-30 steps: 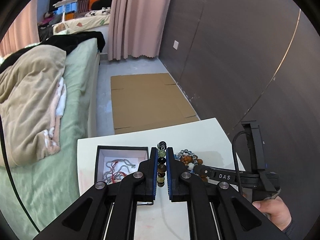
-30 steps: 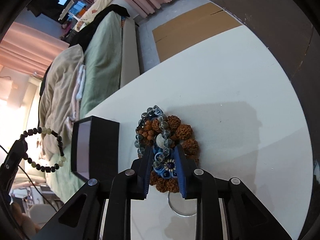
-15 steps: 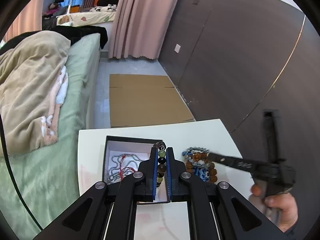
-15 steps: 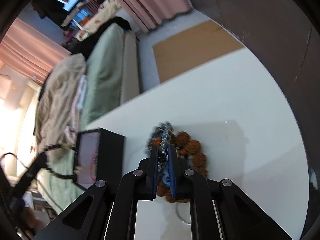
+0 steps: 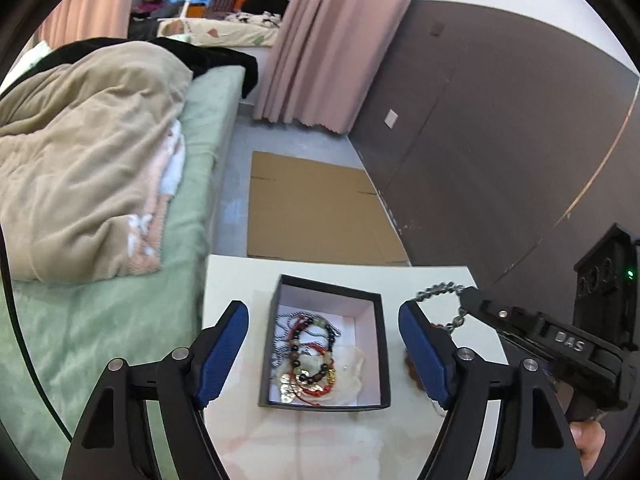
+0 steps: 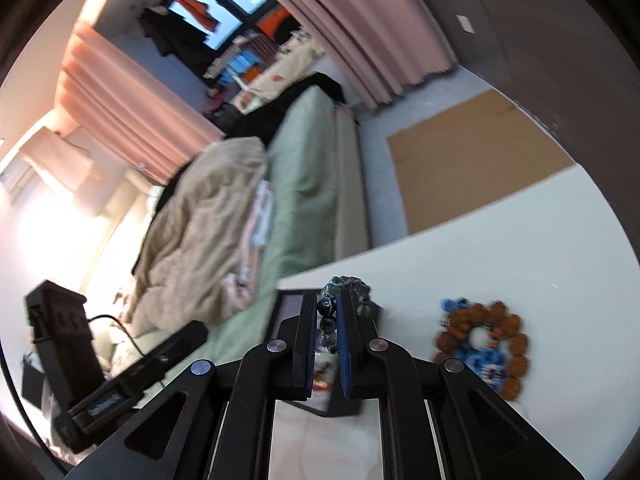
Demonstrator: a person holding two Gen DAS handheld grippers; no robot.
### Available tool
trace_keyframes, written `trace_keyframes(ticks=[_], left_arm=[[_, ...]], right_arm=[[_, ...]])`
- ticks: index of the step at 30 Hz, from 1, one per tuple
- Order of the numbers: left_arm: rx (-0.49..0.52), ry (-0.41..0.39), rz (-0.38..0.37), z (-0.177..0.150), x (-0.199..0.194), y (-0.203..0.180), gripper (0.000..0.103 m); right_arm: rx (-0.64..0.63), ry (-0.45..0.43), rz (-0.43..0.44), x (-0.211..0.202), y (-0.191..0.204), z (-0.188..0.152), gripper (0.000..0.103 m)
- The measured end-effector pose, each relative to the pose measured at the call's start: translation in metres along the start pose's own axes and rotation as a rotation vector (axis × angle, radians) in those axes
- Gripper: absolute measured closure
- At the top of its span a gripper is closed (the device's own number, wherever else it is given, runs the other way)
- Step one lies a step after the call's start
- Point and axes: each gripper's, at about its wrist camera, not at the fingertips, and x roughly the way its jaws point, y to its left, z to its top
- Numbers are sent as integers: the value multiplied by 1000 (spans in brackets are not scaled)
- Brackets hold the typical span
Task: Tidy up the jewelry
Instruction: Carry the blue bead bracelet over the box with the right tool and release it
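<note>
"DAS" reads on the right hand-held gripper [image 5: 464, 300], clamped on a grey bead bracelet [image 5: 440, 289]. The left hand-held gripper [image 5: 322, 316], jaws just opened, empty, hangs above the black box [image 5: 384, 344] on the surface [image 5: 236, 280].

Brown bead pile [image 6: 480, 350] blurred at lower right; perhaps partly hidden behind left gripper's finger [image 5: 426, 354].

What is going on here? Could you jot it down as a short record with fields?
Place: white table beside a bed
Box: black jewelry box, open, with chains and bead bracelets inside
Left gripper: fingers just opened, nothing between them, above the box
Right gripper: shut on a grey bead bracelet, lifted off the table
Left behind: brown bead bracelet on the table
</note>
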Motion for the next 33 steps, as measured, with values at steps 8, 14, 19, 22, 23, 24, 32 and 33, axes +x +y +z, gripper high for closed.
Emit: trace_keyframes(ticks=[8,14,19,22,23,24,32,33], left_arm=[[-67,-17,15,6,-5,21,25],[-60,-11,19,5,-5,21,25],[-26,0,11,0,-2,8,25],[-2,6,5,-3,-1,-2,25],[5,8,2,-5,-1,-6,25],[10,9,0,-6,-1,-9,25],[54,23,-27,-18,1,-36,25],[62,26,-32,-20,1,-40,25]], right_arm=[[-22,114,76,34,30,-13,91],[-13,126,-83,32,11,-16,51],[0,90,-132,4,-11,-12,50],[19,83,-183,-8,-26,-11,49],[24,83,-191,-11,-30,-10,49],[31,83,-200,-14,-34,-11,49],[46,92,-248,-39,-56,-15,49],[48,95,-256,-41,-58,-15,49]])
